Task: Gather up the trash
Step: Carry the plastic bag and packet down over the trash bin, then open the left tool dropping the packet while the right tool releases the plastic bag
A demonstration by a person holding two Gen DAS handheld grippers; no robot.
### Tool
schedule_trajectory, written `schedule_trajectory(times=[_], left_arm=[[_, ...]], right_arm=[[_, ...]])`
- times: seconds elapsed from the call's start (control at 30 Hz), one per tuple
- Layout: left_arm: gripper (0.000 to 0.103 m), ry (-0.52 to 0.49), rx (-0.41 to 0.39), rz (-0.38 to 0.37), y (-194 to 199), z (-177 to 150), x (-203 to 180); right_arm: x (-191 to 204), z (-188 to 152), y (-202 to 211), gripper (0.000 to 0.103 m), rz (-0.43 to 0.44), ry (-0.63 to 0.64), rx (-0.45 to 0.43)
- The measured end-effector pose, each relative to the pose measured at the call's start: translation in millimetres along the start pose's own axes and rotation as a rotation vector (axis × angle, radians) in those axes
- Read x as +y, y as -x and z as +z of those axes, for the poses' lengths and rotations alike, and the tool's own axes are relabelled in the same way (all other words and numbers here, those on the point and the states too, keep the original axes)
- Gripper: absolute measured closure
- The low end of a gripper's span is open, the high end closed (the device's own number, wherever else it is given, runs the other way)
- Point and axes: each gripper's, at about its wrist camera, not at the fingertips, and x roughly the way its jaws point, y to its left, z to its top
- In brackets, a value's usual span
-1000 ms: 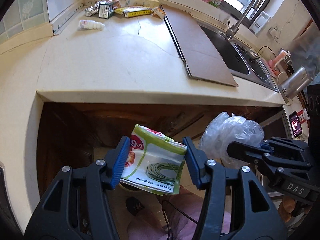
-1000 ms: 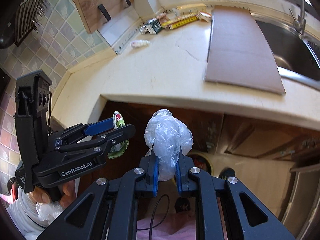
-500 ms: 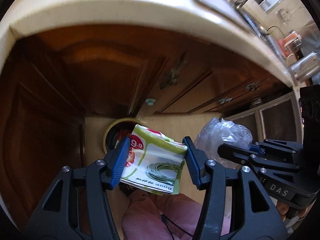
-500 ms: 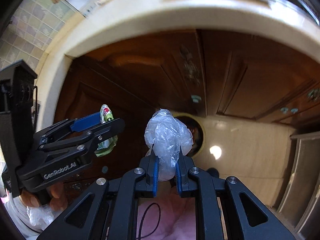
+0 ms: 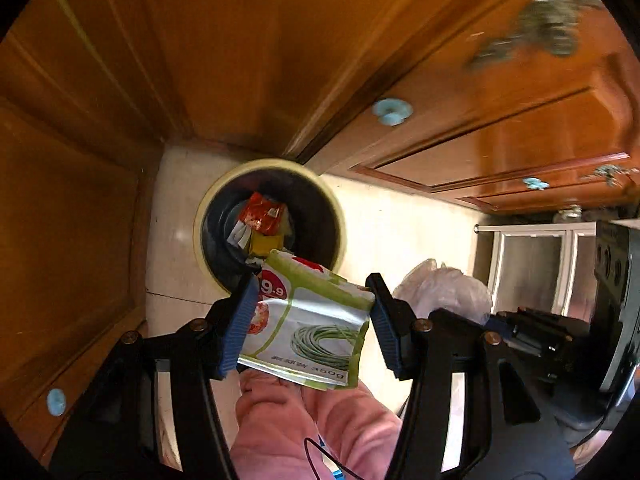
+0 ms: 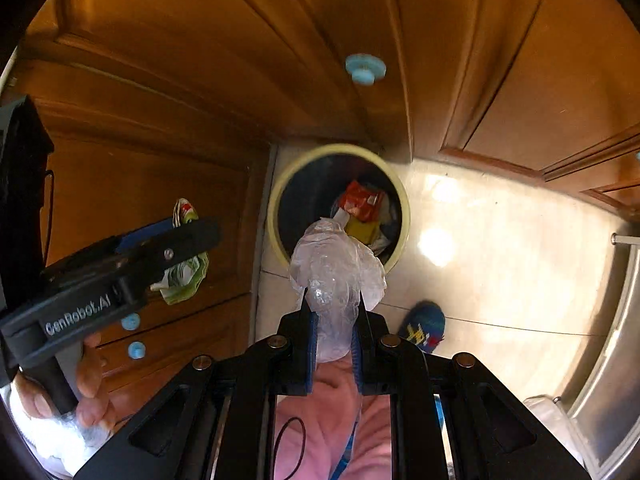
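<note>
green-white food packet (image 5: 308, 320): flat, crumpled, held just above the trash bin (image 5: 204, 216)
clear plastic wad (image 6: 334, 276): scrunched, pinched upright, over the bin's near rim
bin: round, yellow-rimmed, wrappers inside

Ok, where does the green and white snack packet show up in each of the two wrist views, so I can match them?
Left wrist view: the green and white packet sits low in the centre, clamped in the left gripper.
Right wrist view: the packet is at the left, mid-height, sticking out of the left gripper seen from the side.
Shared landmark: the yellow-rimmed trash bin on the floor by the wooden cabinets.
</note>
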Motion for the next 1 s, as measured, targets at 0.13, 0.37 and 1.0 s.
schedule_trajectory(times=[0.13,0.37,1.0], left_arm=[[0.037,0.005,0.025,0.014,-32.3,1.4,11.6],[0.024,0.032,0.023,0.056,-52.5,-1.1,30.1],[0.022,0.068,-0.076,0.141,11.7,1.8,50.8]], right_arm=[[-0.2,4.9,-32.0,0.089,0.005,0.02,0.036],[1.8,11.0,-61.7,0.089,0.005,0.028,0.047],[20.9,28.0,-35.6,0.048,0.042,-0.03,-0.022]])
